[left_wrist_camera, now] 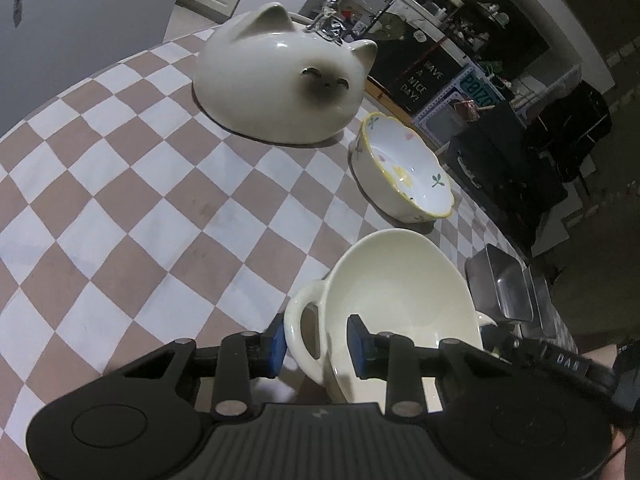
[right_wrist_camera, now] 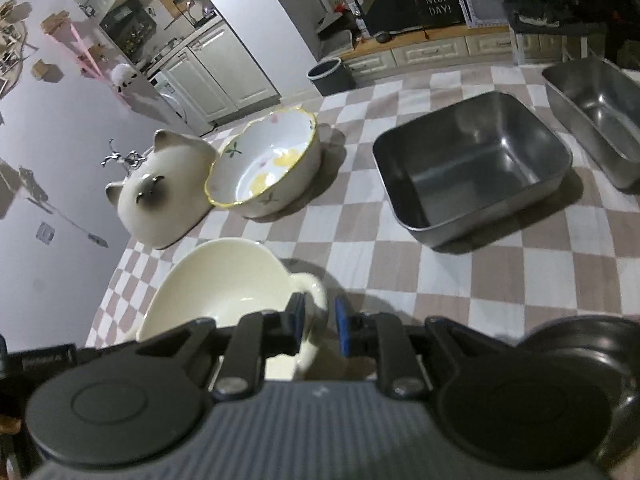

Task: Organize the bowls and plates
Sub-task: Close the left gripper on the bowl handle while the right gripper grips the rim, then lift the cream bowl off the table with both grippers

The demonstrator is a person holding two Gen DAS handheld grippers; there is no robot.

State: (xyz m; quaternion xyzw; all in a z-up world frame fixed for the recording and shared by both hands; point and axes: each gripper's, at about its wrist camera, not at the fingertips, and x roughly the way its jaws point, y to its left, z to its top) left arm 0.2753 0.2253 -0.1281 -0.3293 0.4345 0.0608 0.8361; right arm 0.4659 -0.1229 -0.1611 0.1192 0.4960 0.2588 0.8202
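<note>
Left gripper (left_wrist_camera: 316, 346): bottom centre, blue pads narrowly astride the handle and wall of the cream bowl (left_wrist_camera: 400, 292); contact looks likely, hold judged light.
Right gripper (right_wrist_camera: 319, 326): bottom centre, jaws narrow, opposite handle between the pads, gap visible, not clamped.
Cream bowl: tilted, low centre in both views.
Risk: bowl swings or slips, since only one side appears held.
Flowered bowl (left_wrist_camera: 404, 168): centre right, beyond; could get knocked.
Cat bowl (left_wrist_camera: 280, 84): upper centre, inverted on checked cloth (left_wrist_camera: 120, 200).
Steel trays (right_wrist_camera: 472, 168): upper right.
</note>
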